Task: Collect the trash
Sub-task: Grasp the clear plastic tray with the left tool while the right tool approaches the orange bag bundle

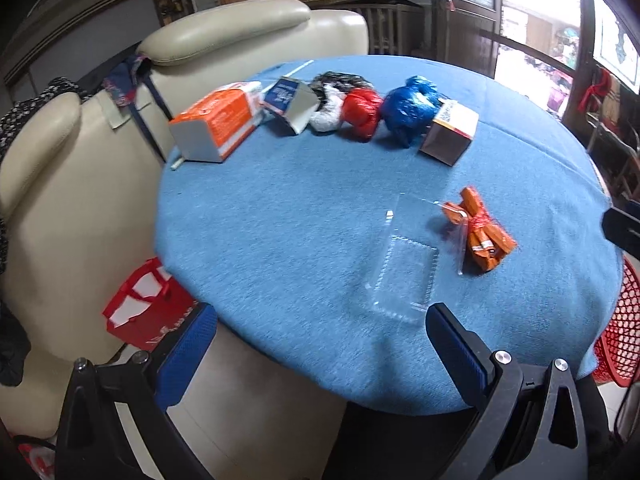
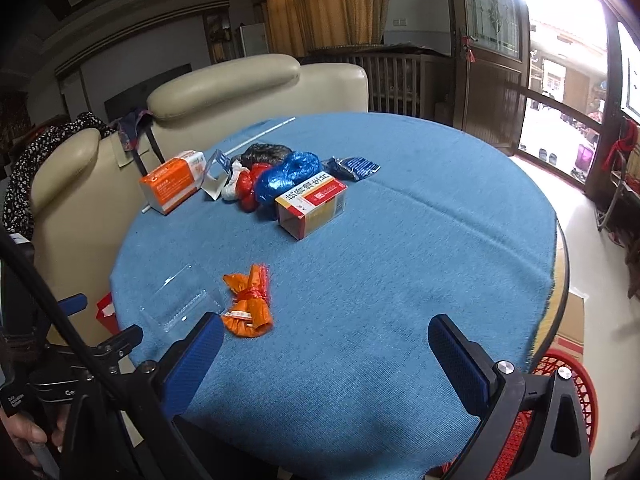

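Both my grippers hang over the near edge of the round table (image 2: 400, 240) with its blue cloth. My left gripper (image 1: 320, 344) has jaws wide apart, nothing between them; the same goes for my right gripper (image 2: 326, 356). Trash all on the cloth: clear plastic tray (image 1: 404, 276) just ahead of my left jaws, orange wrapper bundle (image 2: 250, 304) touching its right edge. Farther back, in a row: orange box (image 1: 216, 124), red bag (image 1: 360, 114), blue bag (image 1: 408, 106), yellow-red box (image 2: 314, 208). Red basket (image 2: 560, 392) sits below the table's right edge.
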A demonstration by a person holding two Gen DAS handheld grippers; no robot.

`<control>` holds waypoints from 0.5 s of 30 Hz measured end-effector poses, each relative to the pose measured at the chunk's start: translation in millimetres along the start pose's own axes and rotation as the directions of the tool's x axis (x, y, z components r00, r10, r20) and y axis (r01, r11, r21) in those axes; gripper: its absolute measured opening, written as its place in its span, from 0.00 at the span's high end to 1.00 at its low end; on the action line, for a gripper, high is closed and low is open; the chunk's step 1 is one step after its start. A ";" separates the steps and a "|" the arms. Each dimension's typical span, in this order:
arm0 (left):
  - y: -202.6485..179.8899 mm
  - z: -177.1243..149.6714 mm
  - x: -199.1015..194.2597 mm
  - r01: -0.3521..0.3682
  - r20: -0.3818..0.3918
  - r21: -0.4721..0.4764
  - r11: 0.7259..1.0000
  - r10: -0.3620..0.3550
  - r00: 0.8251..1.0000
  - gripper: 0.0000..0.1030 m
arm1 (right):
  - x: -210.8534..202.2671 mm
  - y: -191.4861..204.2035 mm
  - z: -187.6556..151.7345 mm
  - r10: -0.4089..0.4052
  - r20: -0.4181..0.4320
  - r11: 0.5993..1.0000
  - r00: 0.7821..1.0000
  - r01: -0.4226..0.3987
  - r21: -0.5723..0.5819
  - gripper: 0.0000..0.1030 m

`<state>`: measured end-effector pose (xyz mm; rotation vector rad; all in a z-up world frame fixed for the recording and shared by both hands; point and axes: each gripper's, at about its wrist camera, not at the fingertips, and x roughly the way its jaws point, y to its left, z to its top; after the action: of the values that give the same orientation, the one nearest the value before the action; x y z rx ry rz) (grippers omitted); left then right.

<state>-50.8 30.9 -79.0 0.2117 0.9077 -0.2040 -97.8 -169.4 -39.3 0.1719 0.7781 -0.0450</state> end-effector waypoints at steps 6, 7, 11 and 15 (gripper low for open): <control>-17.3 11.2 9.9 0.140 -0.020 0.028 0.990 -0.139 0.990 0.00 | 19.4 -16.5 -3.6 0.010 -0.061 1.000 0.998 -0.008 0.030 0.00; -19.7 14.4 13.4 0.157 -0.027 0.025 0.987 -0.156 0.987 0.00 | 22.5 -19.4 -3.5 0.009 -0.061 0.999 0.998 -0.007 0.032 0.00; -21.5 24.8 32.2 0.190 -0.069 -0.012 0.982 -0.190 0.979 0.00 | 28.5 -29.1 -1.4 0.030 -0.050 0.998 0.998 -0.027 0.054 0.00; -20.1 27.6 44.7 0.229 -0.097 -0.041 0.973 -0.232 0.968 0.19 | 31.0 -32.7 1.2 0.069 -0.053 0.996 0.996 -0.066 0.059 0.00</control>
<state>-8.5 0.4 -100.0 0.0885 1.0355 -0.3981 -78.3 -201.0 -64.7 0.2549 0.8258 0.0011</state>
